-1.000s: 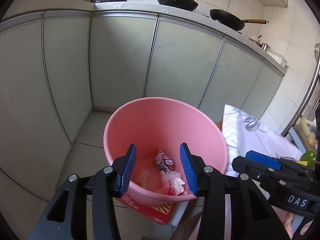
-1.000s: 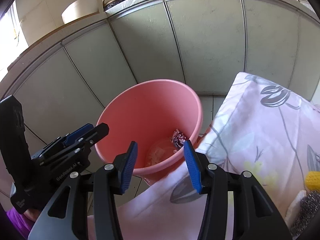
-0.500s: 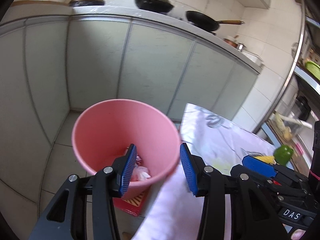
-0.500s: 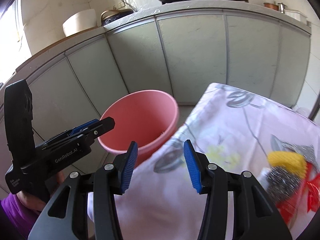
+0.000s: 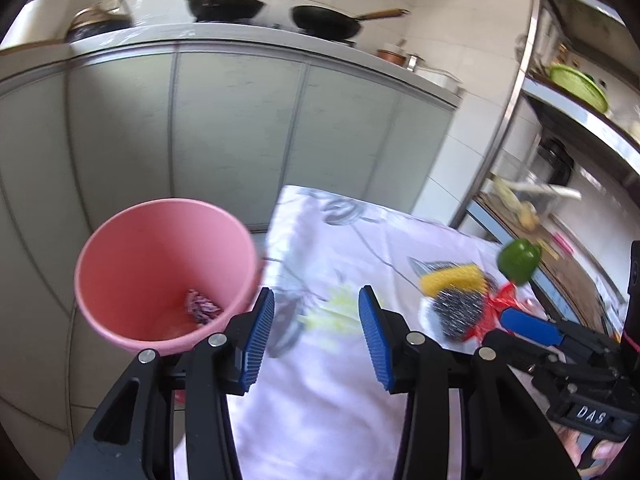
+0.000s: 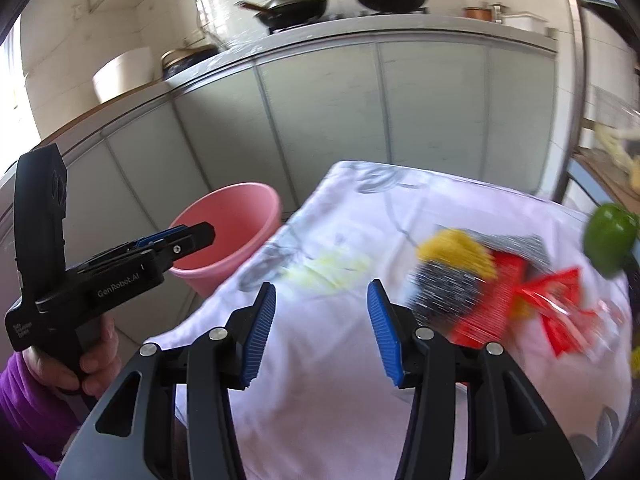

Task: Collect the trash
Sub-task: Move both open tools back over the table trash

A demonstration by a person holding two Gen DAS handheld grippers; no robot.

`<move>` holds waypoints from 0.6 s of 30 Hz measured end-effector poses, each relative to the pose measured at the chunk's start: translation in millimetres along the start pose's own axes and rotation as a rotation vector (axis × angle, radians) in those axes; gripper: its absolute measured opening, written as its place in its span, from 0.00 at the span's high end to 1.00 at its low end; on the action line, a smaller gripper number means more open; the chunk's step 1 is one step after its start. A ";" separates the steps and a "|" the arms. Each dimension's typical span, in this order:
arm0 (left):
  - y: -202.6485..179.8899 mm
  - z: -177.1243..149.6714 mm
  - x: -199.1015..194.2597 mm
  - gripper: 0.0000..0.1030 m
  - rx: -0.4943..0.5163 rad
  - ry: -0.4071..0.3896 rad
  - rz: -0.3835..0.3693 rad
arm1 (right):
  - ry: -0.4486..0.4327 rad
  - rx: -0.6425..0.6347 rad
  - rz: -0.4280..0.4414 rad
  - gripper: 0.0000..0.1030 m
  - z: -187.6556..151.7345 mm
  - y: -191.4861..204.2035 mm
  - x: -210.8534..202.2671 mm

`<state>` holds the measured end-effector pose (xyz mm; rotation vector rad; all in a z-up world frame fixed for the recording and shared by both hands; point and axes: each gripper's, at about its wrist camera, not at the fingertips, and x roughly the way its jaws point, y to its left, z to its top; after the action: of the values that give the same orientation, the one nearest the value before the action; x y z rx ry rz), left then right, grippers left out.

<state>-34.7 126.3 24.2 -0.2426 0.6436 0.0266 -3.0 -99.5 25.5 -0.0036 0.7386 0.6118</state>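
Your right gripper (image 6: 322, 330) is wide and empty over the floral cloth (image 6: 328, 364); the crinkly red wrapper (image 6: 560, 300) lies ahead to its right, beside a wiry steel scourer (image 6: 444, 292) and ribbed yellow sponge (image 6: 460, 250). Your left gripper (image 5: 316, 338) gapes empty too, the smooth round pink bin (image 5: 132, 248) ahead to its left

A home kitchen. Far beyond the fingers (image 5: 264, 338) runs a long counter (image 5: 248, 38) over pale green cabinet doors (image 5: 228, 132), carrying a lidded wok (image 5: 226, 4) and a black frying pan (image 5: 326, 22) against white wall tiles. Right of the fingers, a metal rack (image 5: 576, 108) holds a green basin (image 5: 576, 82). Nearer, a cloth-covered surface (image 5: 320, 400) carries scourers (image 5: 456, 312) and a green pepper (image 5: 518, 258).
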 end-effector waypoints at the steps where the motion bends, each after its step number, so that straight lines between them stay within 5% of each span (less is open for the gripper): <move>1: -6.4 -0.8 1.8 0.58 0.013 0.006 -0.012 | -0.003 0.011 -0.012 0.53 -2.7 -6.7 -3.6; 18: -113.1 -21.1 56.7 0.58 0.249 0.155 -0.192 | 0.004 0.229 -0.186 0.53 -57.6 -107.0 -32.8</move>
<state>9.4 8.6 -1.6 -0.0648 0.7680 -0.2575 -2.1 -217.3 -18.9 0.1363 0.7989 0.3484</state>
